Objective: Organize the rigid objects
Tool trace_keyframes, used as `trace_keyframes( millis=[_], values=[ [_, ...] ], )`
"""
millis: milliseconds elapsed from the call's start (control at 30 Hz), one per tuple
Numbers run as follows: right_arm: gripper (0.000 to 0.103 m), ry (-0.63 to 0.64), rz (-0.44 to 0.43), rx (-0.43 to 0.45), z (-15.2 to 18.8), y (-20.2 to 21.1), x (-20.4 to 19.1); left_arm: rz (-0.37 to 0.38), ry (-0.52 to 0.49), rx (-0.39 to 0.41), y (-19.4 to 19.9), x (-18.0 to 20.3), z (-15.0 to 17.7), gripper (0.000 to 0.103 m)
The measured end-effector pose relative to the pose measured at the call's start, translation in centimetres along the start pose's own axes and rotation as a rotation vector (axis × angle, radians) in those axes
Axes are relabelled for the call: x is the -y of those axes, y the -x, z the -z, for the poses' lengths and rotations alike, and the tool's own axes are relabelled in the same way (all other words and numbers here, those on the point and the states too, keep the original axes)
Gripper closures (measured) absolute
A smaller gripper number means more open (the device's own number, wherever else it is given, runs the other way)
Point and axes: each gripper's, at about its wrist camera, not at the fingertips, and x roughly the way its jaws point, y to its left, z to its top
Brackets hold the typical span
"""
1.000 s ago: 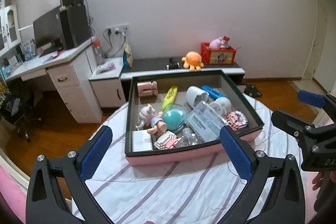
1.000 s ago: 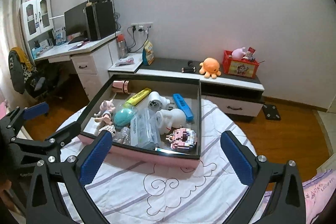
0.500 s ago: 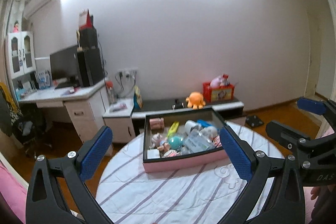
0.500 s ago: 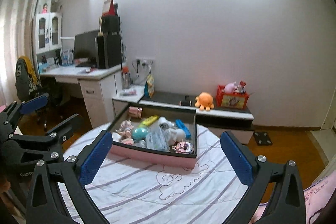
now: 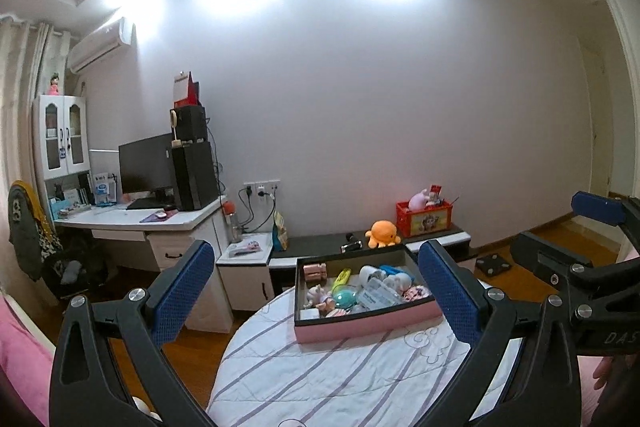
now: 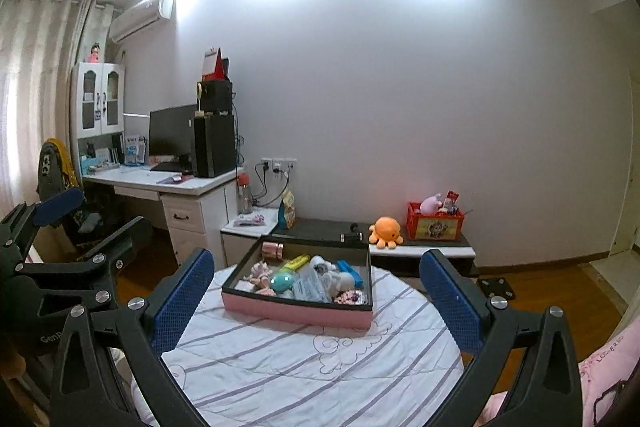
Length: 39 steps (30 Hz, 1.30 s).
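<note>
Pink tray (image 5: 362, 323) of small toys at worktop (image 5: 320, 379) far edge; left gripper (image 5: 320, 301) and right gripper (image 6: 316, 301) jaws wide, empty.

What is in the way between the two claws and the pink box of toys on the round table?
Nothing visible. Only bare striped tablecloth lies between the open left claw and the pink box, and between the open right claw and the box. Neither claw holds anything, and both hang back from the box.

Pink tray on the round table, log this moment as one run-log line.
pink tray: on round table, full of small items | left hand-held gripper: open, empty, apart from tray | right hand-held gripper: open, empty, apart from tray
</note>
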Motion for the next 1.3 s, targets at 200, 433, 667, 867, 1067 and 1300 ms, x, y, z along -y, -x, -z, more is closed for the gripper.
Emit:
trace_keyframes(
  millis=[200,433,667,867,1067,1300],
  values=[
    [0.000,0.009,0.004,0.061,-1.1,1.7,-0.5,-0.015,0.010,0.053,1.3,-0.2,-1.1,0.000],
    [0.000,0.018,-0.007,0.096,-1.7,2.9,-1.1,-0.027,0.006,0.100,2.6,-0.4,-1.8,0.000],
    [0.000,0.012,-0.030,0.114,-1.8,2.9,-1.1,-0.041,0.007,0.124,2.8,-0.4,-2.0,0.000],
    [0.000,0.011,-0.027,0.119,-1.9,2.9,-1.2,-0.035,0.015,0.126,2.8,-0.5,-1.9,0.000],
    [0.000,0.010,-0.028,0.119,-1.9,2.8,-1.2,-0.035,0.018,0.119,2.9,-0.6,-1.9,0.000],
    [0.000,0.011,-0.031,0.106,-1.8,2.5,-1.3,-0.039,0.022,0.105,2.7,-0.7,-1.7,0.000]
  ],
)
